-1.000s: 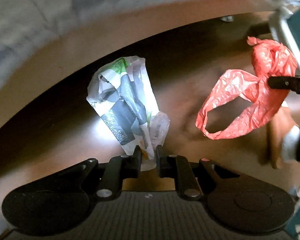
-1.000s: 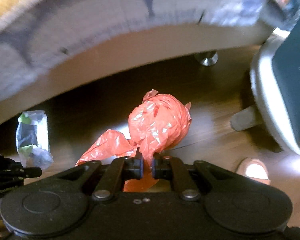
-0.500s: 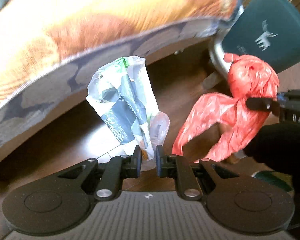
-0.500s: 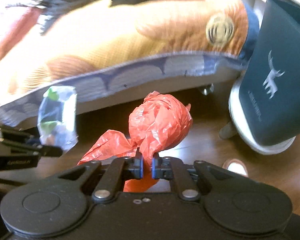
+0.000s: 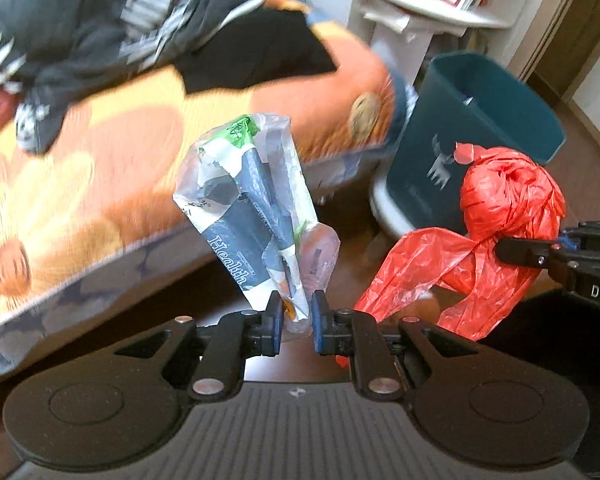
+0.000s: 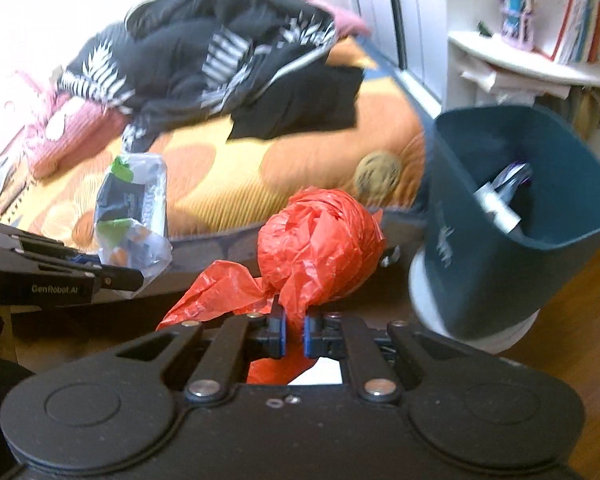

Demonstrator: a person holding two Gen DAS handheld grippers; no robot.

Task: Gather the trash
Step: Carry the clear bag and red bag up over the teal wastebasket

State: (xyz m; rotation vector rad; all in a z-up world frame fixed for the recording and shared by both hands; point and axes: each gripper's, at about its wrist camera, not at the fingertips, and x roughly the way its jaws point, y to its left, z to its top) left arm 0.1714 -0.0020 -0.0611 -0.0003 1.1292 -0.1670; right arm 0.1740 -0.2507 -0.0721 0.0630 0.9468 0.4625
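Wrapper [image 5: 256, 208], a crumpled clear packet printed in dark blue, white and green, is standing up from the left gripper [image 5: 294, 318] in the left wrist view, its lower end pinched tight between the two pads. It is hanging in the air to the left of the bin [image 5: 488, 120], in front of the bed [image 5: 112, 152]. Right of the wrapper, the red bag [image 5: 508, 200] is being gripped at its neck by the right gripper [image 5: 520, 250], whose fingers are coming in from the right edge; the knotted ball of the bag is sitting just in front of the bin's wall, and its loose tail is drooping toward the left gripper. Dark clothes [image 5: 112, 20] are lying on the bed, left of the bin and behind the wrapper. A white shelf [image 5: 424, 12] is standing behind the bin.

Seen from the right wrist, the right gripper [image 6: 294, 336] is clamped on the bag [image 6: 320, 248], the ball of it rising above the pads just left of the bin [image 6: 496, 248]. The bin is open at the top, with some pale items lying inside. Farther left of the bin, the left gripper [image 6: 138, 278] is reaching in from the left edge, closed on the wrapper [image 6: 134, 208], with the bed [image 6: 292, 168] behind. The clothes [image 6: 220, 64] are piled on the bed, and the shelf [image 6: 536, 64] is showing above the bin.
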